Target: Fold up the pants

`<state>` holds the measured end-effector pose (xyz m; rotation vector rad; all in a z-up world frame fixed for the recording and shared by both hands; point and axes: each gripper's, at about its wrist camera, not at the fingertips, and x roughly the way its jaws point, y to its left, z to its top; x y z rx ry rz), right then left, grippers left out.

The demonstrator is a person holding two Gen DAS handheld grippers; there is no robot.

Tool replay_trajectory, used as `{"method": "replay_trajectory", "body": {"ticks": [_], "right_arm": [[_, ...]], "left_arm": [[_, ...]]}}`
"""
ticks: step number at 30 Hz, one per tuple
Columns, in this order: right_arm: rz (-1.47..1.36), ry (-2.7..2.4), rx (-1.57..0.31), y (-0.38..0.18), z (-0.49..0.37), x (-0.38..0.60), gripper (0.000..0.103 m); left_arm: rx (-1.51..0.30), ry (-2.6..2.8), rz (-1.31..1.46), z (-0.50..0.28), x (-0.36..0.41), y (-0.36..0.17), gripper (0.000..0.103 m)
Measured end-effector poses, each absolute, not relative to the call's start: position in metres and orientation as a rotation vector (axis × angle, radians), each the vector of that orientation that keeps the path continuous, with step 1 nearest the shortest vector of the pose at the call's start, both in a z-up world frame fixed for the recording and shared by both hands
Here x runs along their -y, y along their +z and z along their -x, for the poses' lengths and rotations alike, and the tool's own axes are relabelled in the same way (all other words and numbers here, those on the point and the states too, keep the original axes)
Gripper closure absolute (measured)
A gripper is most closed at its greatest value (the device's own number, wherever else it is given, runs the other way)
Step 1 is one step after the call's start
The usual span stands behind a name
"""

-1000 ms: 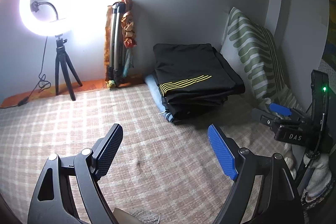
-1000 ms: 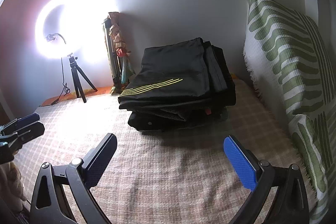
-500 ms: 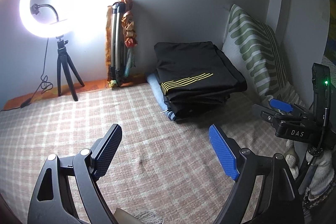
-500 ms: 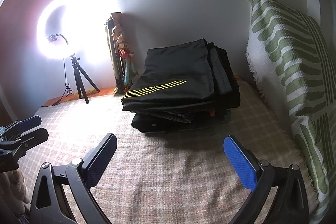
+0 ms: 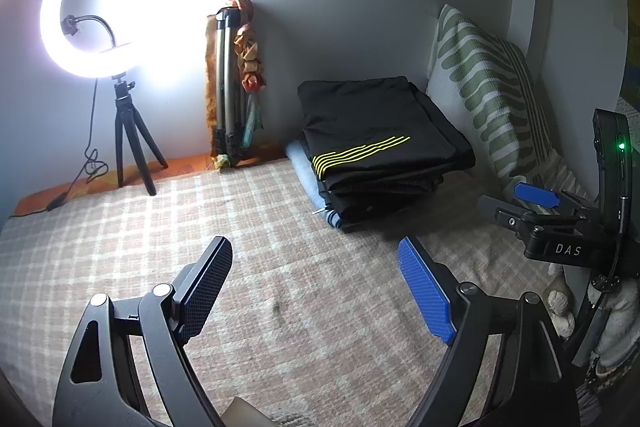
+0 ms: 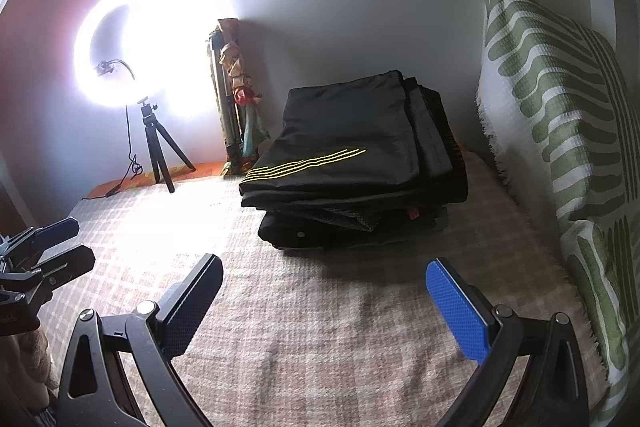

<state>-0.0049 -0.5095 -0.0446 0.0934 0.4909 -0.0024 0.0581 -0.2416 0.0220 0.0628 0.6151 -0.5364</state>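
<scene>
Two spread grippers (image 5: 316,287) (image 6: 328,291) over checked bedspread (image 5: 120,235).

- The ring light (image 5: 100,7) glares white, washing out the wall around it.
- Lower garments in the stack of folded pants (image 6: 352,167) are mostly covered (only edges show).
- The striped pillow (image 6: 560,147) runs past the right wrist view's edge.

Both wrist views sit low over the bed (image 5: 120,227), facing the wall. Relative to the stack of clothes (image 5: 380,147) (image 6: 352,163), the left view looks from farther left, the right view from nearer, straight on; both share the ring light (image 5: 100,11) (image 6: 132,51).
</scene>
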Motion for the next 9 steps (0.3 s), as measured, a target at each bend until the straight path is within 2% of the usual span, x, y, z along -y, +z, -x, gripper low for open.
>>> {"method": "replay_trajectory", "body": {"ticks": [9], "right_arm": [[-0.099,0.003,-0.496,-0.0454,0.0035,0.5087,0.000]], "left_arm": [[-0.631,-0.525,-0.062,-0.0589,0.2377,0.0187,0.018]]}}
